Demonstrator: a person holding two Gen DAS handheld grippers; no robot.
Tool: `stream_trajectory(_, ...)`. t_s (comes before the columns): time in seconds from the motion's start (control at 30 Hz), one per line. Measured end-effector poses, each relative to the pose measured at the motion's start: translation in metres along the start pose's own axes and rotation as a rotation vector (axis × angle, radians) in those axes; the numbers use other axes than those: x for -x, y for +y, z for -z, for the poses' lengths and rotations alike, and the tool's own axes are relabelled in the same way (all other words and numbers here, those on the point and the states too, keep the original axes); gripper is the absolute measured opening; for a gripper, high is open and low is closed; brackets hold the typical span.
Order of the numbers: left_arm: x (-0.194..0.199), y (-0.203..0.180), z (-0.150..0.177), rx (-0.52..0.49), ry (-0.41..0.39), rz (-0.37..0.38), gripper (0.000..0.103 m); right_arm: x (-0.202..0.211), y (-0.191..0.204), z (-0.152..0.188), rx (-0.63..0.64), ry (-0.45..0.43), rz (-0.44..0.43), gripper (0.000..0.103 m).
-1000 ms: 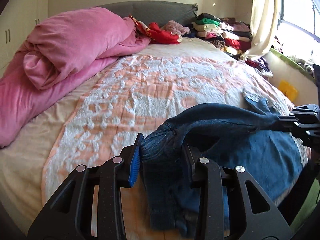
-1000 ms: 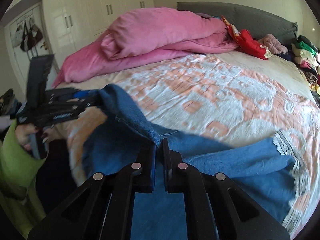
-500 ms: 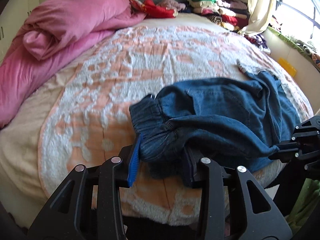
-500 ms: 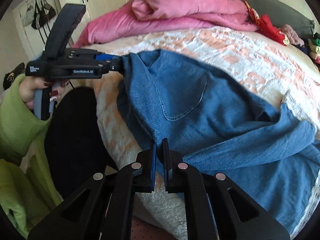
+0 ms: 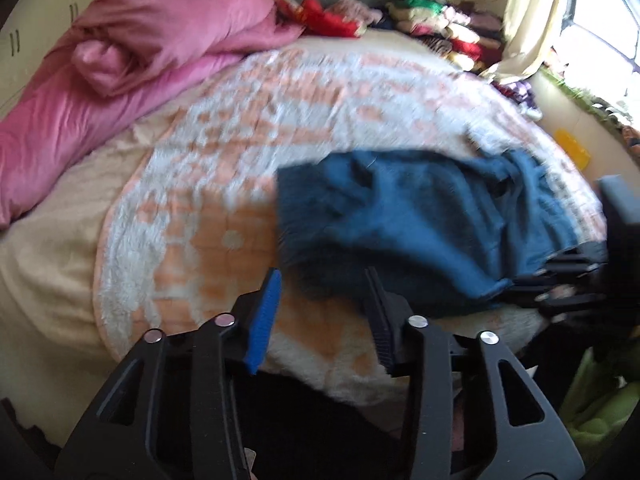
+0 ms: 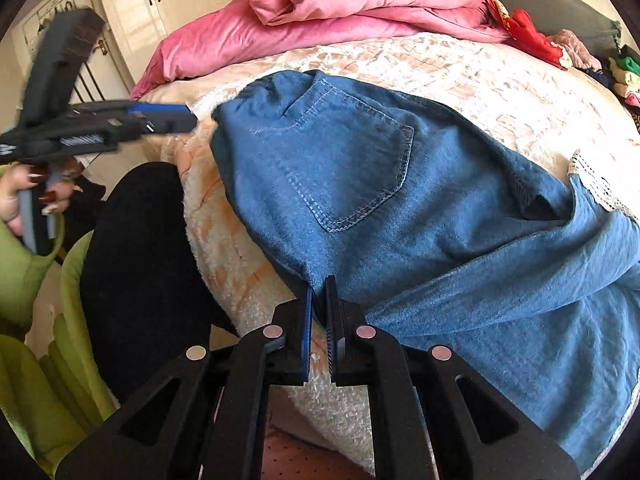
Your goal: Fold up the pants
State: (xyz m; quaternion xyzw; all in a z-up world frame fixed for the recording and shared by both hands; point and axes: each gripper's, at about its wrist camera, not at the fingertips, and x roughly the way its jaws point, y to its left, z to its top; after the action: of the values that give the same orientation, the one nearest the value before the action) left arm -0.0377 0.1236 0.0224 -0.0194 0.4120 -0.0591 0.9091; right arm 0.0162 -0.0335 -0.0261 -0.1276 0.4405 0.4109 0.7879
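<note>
Blue denim pants (image 6: 360,160) lie spread on the near corner of the bed, back pocket up; the left wrist view shows the pants (image 5: 420,216) blurred. My right gripper (image 6: 319,284) is shut on the pants' near edge, its jaws just starting to part with denim still pinched at the tips. It also shows at the pants' right edge as the right gripper (image 5: 516,284). My left gripper (image 5: 322,276) stands open, nothing pressed between its pads. From the other side the left gripper (image 6: 188,118) sits just short of the waistband corner, apart from it.
A peach and white bedspread (image 5: 240,140) covers the bed. A rolled pink duvet (image 6: 340,4) lies at the far side, and piled clothes (image 5: 440,28) sit by the headboard. A person's hand (image 6: 24,196), green sleeve and black-clad leg (image 6: 136,260) stand at the bed's edge.
The left gripper let go of the waistband and drew back from it. The pants, held up a second ago, came down and now lie spread on the bed.
</note>
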Motion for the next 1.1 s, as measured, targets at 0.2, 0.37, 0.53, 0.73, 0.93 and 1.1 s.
stream_trajectory(0.2, -0.028, -0.036, -0.010, -0.088, 0.039, 0.085, 0.033, 0.007, 0.003, 0.001, -0.008, 0.016, -0.044, 0.022)
stream_trajectory(0.37, -0.064, -0.037, 0.002, -0.111, 0.123, 0.020, 0.033, 0.040, 0.002, -0.007, -0.001, -0.093, -0.020, 0.037)
stream_trajectory(0.53, -0.064, -0.034, 0.006, -0.099, 0.115, 0.024, 0.033, 0.020, -0.019, -0.012, -0.085, -0.056, 0.051, 0.038)
stream_trajectory(0.73, -0.065, -0.033, 0.006, -0.076, 0.105, 0.037, 0.033, -0.012, -0.034, 0.000, -0.163, 0.066, 0.059, 0.038)
stream_trajectory(0.93, -0.035, -0.033, -0.002, -0.050, 0.023, 0.048, 0.033, 0.035, -0.052, -0.004, -0.211, -0.058, 0.024, 0.038)
stream_trajectory(1.1, -0.010, -0.042, -0.017, -0.055, -0.047, 0.068, 0.033, 0.075, -0.083, -0.001, -0.272, -0.148, 0.122, 0.039)
